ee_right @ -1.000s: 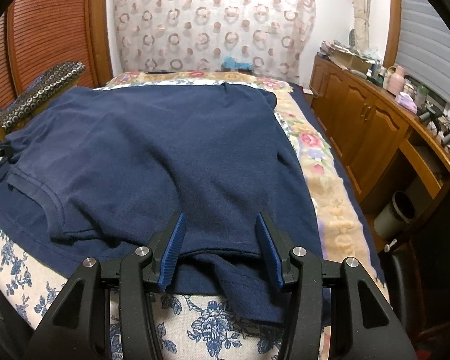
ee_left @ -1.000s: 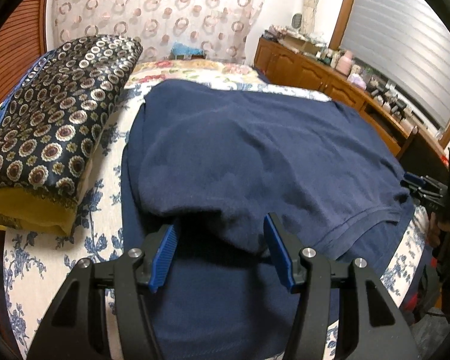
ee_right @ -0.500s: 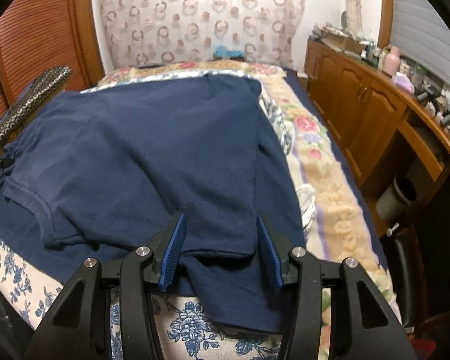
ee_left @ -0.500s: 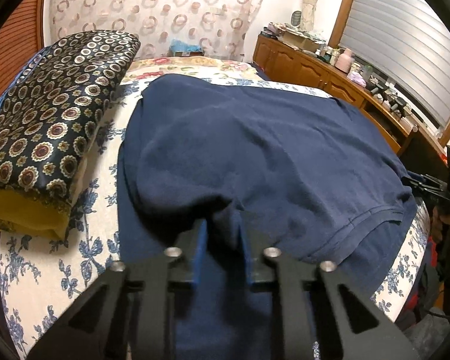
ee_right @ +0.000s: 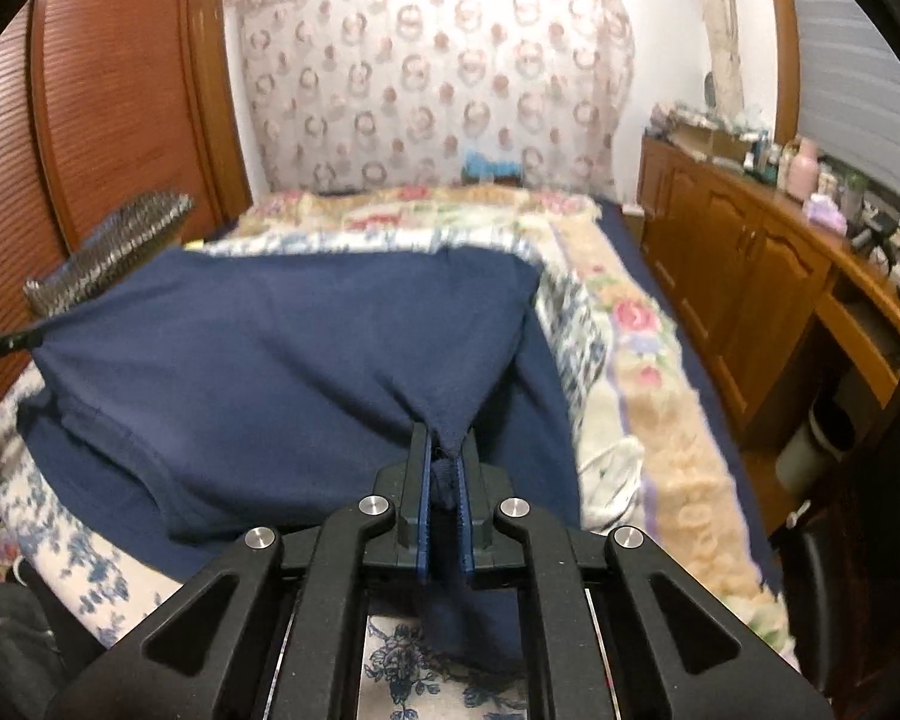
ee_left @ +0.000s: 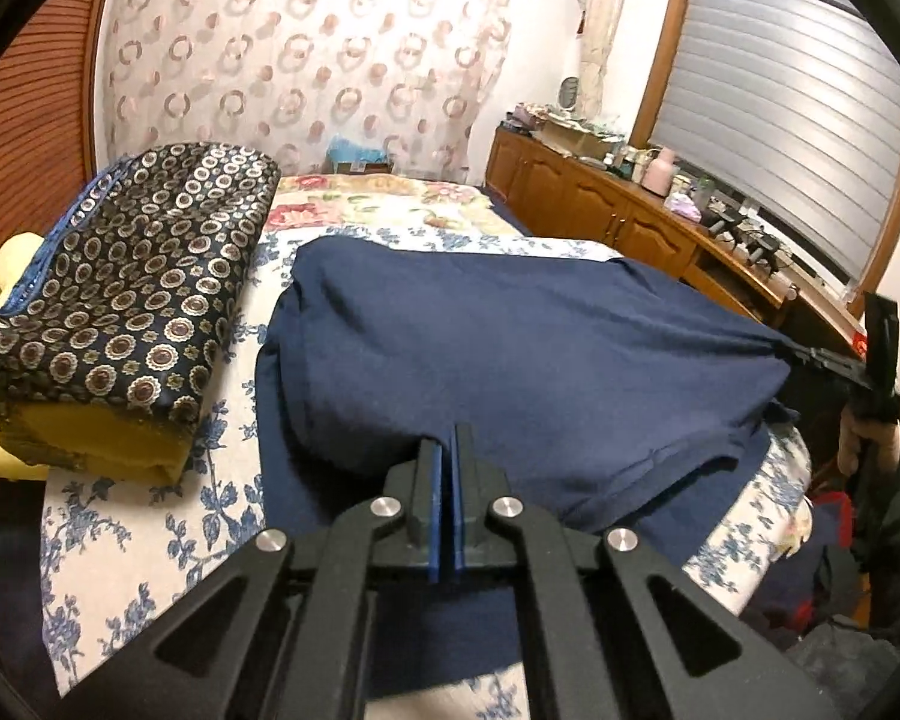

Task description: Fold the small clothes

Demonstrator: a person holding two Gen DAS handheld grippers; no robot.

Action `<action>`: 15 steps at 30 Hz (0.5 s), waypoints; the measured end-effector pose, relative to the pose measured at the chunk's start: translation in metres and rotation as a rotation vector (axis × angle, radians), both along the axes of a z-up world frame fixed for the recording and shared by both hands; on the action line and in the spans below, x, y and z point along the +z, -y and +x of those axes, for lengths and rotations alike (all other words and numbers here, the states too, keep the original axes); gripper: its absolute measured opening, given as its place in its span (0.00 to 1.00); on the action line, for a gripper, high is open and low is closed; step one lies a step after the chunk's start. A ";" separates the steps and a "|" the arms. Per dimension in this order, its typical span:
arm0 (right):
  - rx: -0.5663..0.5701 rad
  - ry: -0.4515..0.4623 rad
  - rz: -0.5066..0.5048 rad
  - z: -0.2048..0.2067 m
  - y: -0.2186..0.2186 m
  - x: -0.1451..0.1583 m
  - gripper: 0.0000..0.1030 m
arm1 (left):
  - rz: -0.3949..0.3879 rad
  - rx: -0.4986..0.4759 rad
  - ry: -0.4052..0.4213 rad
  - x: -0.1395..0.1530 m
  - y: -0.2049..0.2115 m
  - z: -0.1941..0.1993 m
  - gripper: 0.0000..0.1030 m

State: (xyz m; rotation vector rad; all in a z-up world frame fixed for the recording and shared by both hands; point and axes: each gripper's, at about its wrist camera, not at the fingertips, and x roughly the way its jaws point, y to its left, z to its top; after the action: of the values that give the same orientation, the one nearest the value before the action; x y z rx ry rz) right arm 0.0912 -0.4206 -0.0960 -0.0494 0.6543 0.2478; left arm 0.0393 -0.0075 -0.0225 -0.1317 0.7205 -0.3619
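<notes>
A navy blue T-shirt point(ee_left: 510, 360) lies spread on the bed, its near layer lifted off the layer below. My left gripper point(ee_left: 448, 450) is shut on the shirt's near-left edge. My right gripper point(ee_right: 444, 450) is shut on the shirt point(ee_right: 282, 360) at its near-right corner, with cloth bunched between the blue pads. Each gripper shows at the other view's edge, the right gripper point(ee_left: 834, 360) at the far right and the left gripper point(ee_right: 0, 345) at the far left, both pulling the cloth taut.
The bed has a blue floral sheet point(ee_left: 138, 540) and a flowered blanket point(ee_right: 648, 372). A folded patterned quilt on a yellow cushion point(ee_left: 126, 300) lies at the left. A wooden cabinet point(ee_right: 750, 276) with clutter runs along the right. A wooden wardrobe point(ee_right: 120, 108) stands left.
Both grippers closed on the shirt's near edge, the left first, then the right. Both lifted the top layer up and stretched it between them.
</notes>
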 end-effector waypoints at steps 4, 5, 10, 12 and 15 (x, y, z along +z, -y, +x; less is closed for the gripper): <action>-0.011 0.044 0.035 -0.010 0.010 0.020 0.04 | 0.008 -0.015 0.000 0.003 -0.001 -0.011 0.00; -0.015 0.044 0.039 -0.012 0.012 0.021 0.04 | 0.014 -0.018 -0.007 0.001 0.000 -0.013 0.00; -0.022 -0.012 -0.028 -0.014 0.006 0.001 0.04 | 0.042 -0.011 -0.056 -0.017 0.002 -0.016 0.00; -0.020 -0.044 -0.033 -0.013 0.005 -0.009 0.05 | 0.056 -0.001 -0.074 -0.024 0.004 -0.017 0.00; -0.031 -0.069 -0.034 -0.012 0.006 -0.018 0.08 | 0.074 -0.003 -0.086 -0.029 0.007 -0.018 0.01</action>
State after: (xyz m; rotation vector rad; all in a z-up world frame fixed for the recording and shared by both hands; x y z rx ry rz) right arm 0.0789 -0.4268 -0.1142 -0.0632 0.7272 0.2088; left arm 0.0216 -0.0148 -0.0512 -0.0760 0.8184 -0.3335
